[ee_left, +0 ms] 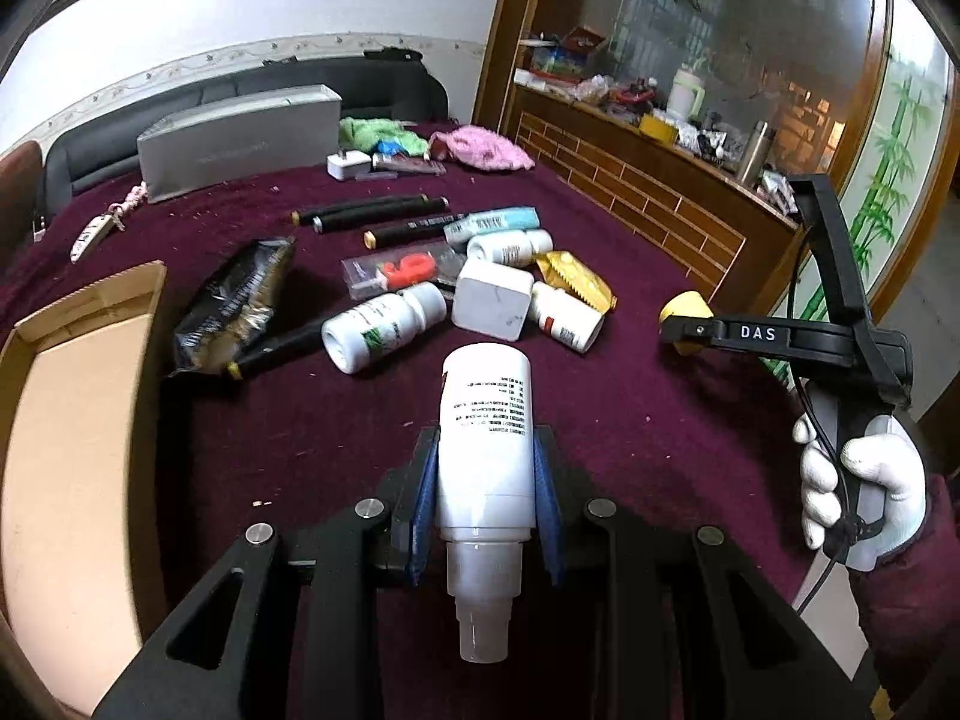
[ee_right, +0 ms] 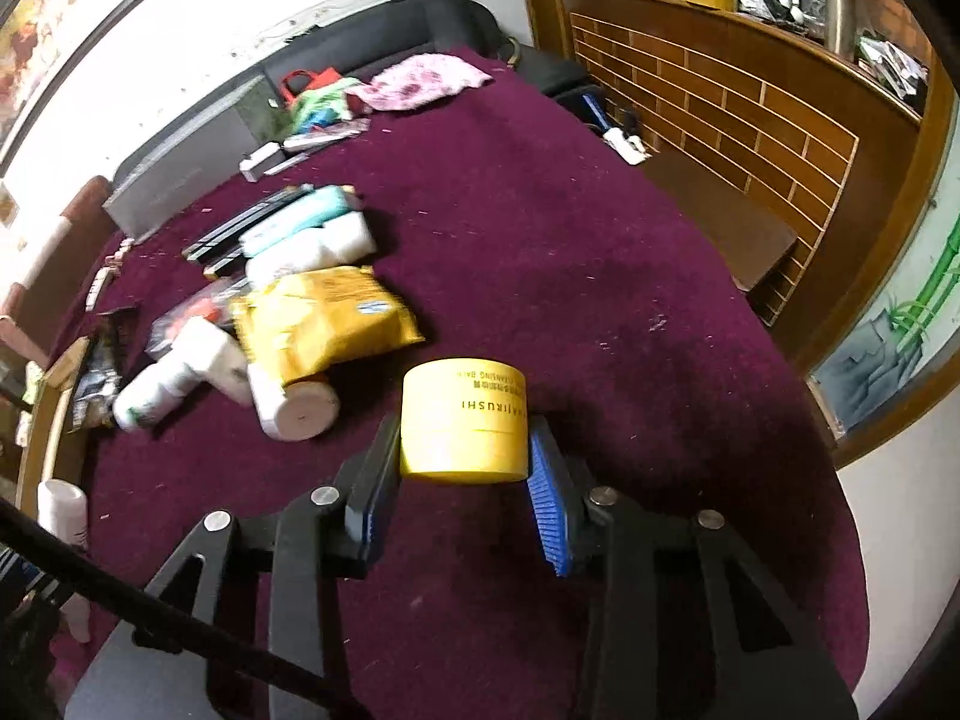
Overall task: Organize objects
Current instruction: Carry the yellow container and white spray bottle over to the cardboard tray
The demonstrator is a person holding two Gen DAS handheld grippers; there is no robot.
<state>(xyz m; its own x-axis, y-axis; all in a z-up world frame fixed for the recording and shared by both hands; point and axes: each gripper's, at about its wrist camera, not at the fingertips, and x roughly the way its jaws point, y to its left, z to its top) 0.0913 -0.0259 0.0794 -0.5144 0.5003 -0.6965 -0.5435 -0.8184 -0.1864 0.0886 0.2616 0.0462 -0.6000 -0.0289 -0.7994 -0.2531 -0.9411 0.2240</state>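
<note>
My left gripper is shut on a white spray bottle, held above the purple table with its clear cap toward the camera. My right gripper is shut on a yellow round jar, held above the table; the jar also shows in the left wrist view, at the tip of the right gripper. A pile lies mid-table: white pill bottles, a white square box, black tubes, a yellow packet and a black snack bag.
An open cardboard box stands at the table's left edge. A grey case, green and pink cloths lie at the far side. A wooden counter with clutter runs along the right. Paper cups stand at the left.
</note>
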